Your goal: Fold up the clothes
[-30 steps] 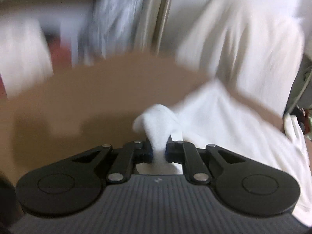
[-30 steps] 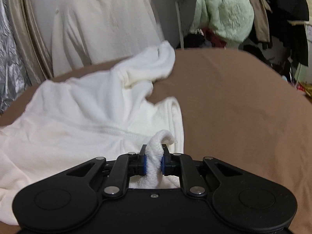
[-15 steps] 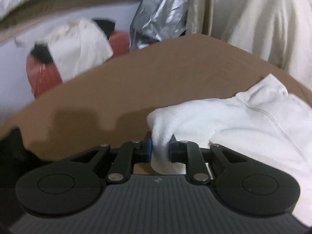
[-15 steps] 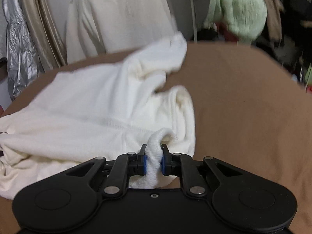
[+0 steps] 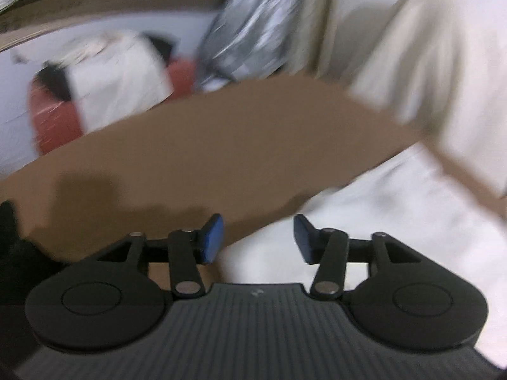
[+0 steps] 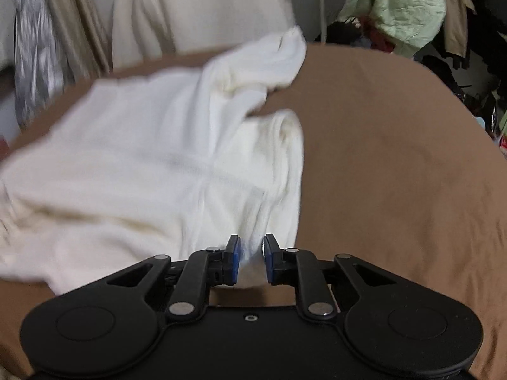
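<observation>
A white fleecy garment point(image 6: 152, 171) lies spread over the brown surface point(image 6: 396, 174), one sleeve point(image 6: 275, 60) trailing toward the far edge. My right gripper point(image 6: 251, 258) is shut on the garment's near hem, with white cloth pinched between its blue pads. In the left wrist view, which is blurred by motion, the same garment point(image 5: 396, 221) lies to the right. My left gripper point(image 5: 257, 237) is open over the garment's edge, its blue pads point(image 5: 212, 237) wide apart with nothing between them.
A cream garment point(image 6: 196, 9) hangs against the wall behind the surface. A silver foil sheet point(image 5: 253, 31) and a red and white bundle point(image 5: 95, 95) stand at the far left. Hanging clothes, one pale green point(image 6: 399, 3), crowd the far right.
My left gripper has let go of the white cloth and opened wide. The right gripper keeps its hold, and the cloth loop above its fingers has flattened.
</observation>
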Demonstrator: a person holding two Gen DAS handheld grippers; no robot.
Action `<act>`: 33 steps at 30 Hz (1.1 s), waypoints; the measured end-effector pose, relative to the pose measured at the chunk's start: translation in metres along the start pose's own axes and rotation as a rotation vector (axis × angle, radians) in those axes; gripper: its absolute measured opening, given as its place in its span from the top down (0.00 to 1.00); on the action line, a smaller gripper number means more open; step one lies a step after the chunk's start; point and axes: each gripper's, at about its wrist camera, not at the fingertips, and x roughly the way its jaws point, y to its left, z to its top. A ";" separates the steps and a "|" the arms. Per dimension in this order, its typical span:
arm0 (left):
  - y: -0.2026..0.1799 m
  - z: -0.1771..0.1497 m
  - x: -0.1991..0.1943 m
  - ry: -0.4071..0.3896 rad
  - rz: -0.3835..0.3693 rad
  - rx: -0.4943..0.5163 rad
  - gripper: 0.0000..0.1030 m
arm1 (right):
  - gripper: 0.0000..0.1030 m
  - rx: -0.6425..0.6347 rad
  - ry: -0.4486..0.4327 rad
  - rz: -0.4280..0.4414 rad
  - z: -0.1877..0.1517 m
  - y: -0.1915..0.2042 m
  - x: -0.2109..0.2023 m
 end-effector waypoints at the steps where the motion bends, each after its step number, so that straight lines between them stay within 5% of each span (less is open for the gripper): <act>1: -0.007 0.001 -0.010 -0.035 -0.056 0.002 0.40 | 0.74 0.022 -0.035 0.010 0.007 -0.007 -0.008; 3: -0.022 -0.007 -0.007 -0.022 -0.108 0.029 0.31 | 0.65 0.039 -0.067 0.049 0.020 -0.020 -0.007; 11: -0.083 -0.046 0.028 0.116 -0.255 0.155 0.31 | 0.60 0.054 0.005 0.180 0.059 -0.051 0.088; 16: -0.122 -0.071 0.049 0.202 -0.346 0.235 0.31 | 0.50 0.060 0.039 0.166 0.075 -0.056 0.136; 21: -0.116 -0.071 0.072 0.248 -0.343 0.195 0.31 | 0.37 0.004 0.099 0.181 0.086 -0.052 0.182; 22: -0.116 -0.071 0.075 0.257 -0.344 0.180 0.31 | 0.50 -0.017 0.104 0.170 0.085 -0.048 0.189; 23: -0.115 -0.070 0.078 0.264 -0.344 0.170 0.31 | 0.78 -0.065 0.090 0.147 0.084 -0.039 0.188; 27: -0.114 -0.065 0.070 0.247 -0.346 0.166 0.31 | 0.83 -0.285 -0.078 -0.007 0.088 -0.003 0.141; 29: -0.116 -0.064 0.063 0.231 -0.356 0.185 0.31 | 0.83 -0.275 -0.199 -0.126 0.090 -0.007 0.104; 31: -0.121 -0.066 0.060 0.244 -0.361 0.216 0.31 | 0.83 -0.169 -0.224 -0.184 0.087 -0.026 0.086; 33: -0.128 -0.072 0.061 0.277 -0.355 0.263 0.31 | 0.83 -0.122 -0.137 -0.227 0.074 -0.038 0.101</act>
